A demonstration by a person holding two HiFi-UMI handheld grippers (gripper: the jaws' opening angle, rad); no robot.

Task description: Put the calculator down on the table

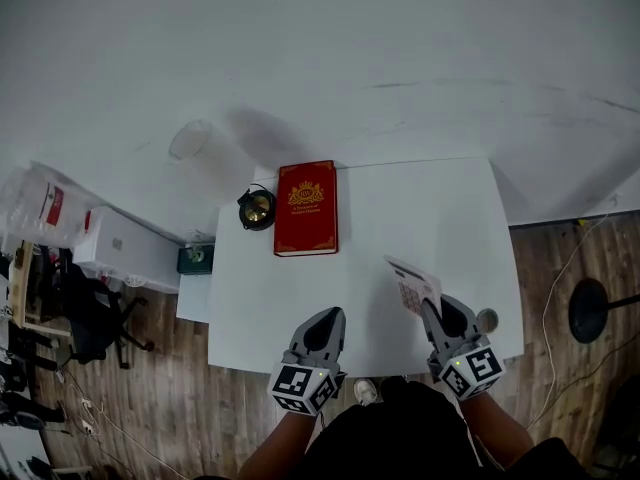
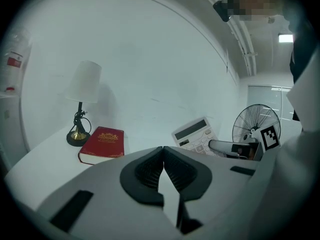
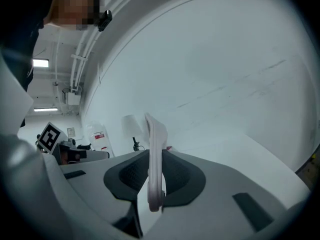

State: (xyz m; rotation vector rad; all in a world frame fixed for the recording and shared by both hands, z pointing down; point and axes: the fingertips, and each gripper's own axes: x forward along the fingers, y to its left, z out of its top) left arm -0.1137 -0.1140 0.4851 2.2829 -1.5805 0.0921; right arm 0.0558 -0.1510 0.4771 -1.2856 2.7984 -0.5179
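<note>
Firmly, the right gripper [image 1: 430, 306] pinches the calculator [image 1: 412, 284] by its near edge, and the calculator tilts up ahead of the jaws over the white bench [image 1: 430, 198]. Beside it, the left gripper [image 1: 327, 316] is pressed together on nothing. Farther ahead of that one lies a red book [image 1: 306, 208], with a lamp [image 1: 257, 209] just left of it

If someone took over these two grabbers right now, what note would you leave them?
Right gripper: shut on the calculator, held tilted above the table's near right part.
Left gripper: shut, empty, over the near edge.
Red book and lamp stand at the far left.
Done: calculator in grip. Left: lay it on bare table, open the jaws.
</note>
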